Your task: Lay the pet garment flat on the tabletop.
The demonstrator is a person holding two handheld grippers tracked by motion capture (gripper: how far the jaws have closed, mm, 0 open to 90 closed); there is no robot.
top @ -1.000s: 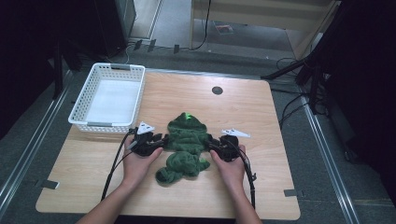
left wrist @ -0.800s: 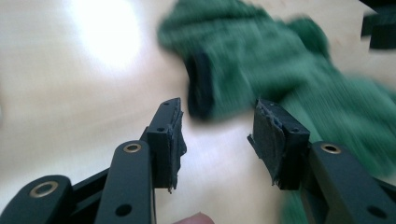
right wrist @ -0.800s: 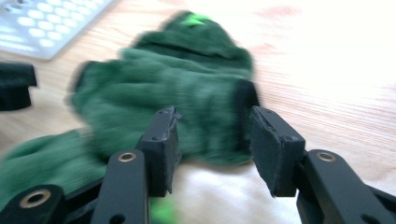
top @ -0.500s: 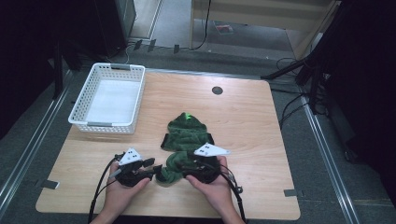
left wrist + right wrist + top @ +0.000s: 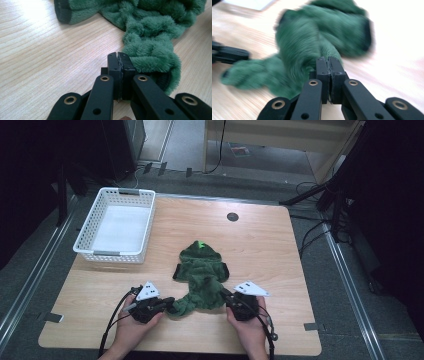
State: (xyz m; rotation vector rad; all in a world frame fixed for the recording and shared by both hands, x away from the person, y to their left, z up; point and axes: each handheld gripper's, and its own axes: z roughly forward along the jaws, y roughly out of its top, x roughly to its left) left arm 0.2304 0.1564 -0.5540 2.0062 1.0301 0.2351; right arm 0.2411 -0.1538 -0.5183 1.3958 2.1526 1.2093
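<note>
Lab or recording studio setup, not home. Light wooden table (image 5: 260,245) with round cable hole (image 5: 232,216) stands on grey carpet floor (image 5: 30,270), metal rails (image 5: 350,285) along both sides. Dark stands and loose cables (image 5: 310,240) around; black curtain-like surroundings.

White basket (image 5: 116,225), wooden table (image 5: 280,250)

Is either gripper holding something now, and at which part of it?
Both jaws stand shut. The left gripper and right gripper each meet the near edge of the green fleece garment; whether fabric is pinched cannot be told.
</note>
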